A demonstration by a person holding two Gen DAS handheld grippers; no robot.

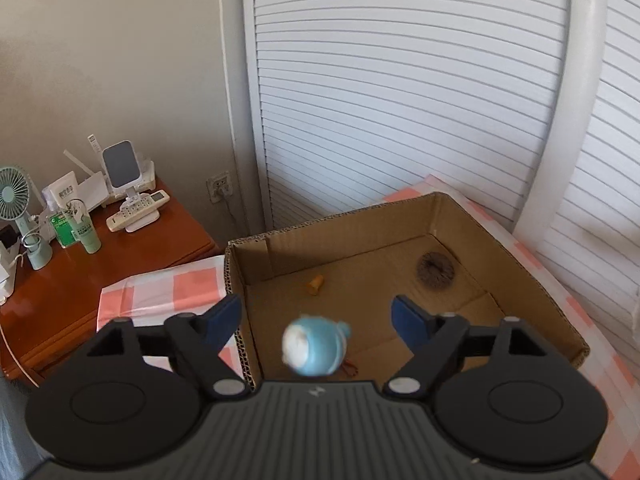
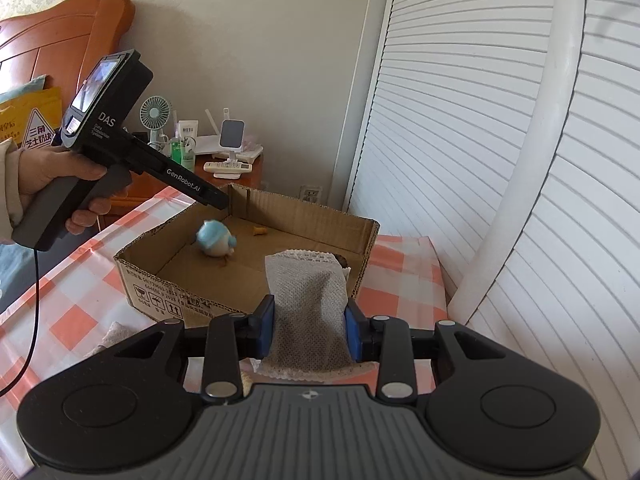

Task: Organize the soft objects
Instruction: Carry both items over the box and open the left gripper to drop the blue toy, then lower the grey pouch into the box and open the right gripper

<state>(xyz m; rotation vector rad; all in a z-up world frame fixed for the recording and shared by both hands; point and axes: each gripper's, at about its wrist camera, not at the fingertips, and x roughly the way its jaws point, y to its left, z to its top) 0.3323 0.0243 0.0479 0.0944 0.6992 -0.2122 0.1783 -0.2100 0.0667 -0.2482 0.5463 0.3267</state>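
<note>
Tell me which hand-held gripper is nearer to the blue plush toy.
Left. The left hand-held gripper hangs open directly above the blue plush toy in the cardboard box. The right hand-held gripper is outside the box's near wall, shut on a grey mesh cloth.

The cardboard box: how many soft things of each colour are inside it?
Blue and white plush toy: 1
Brown fuzzy ring: 1
Orange small piece: 1
Total in the cardboard box: 3
The grey mesh cloth is not in yet.
</note>
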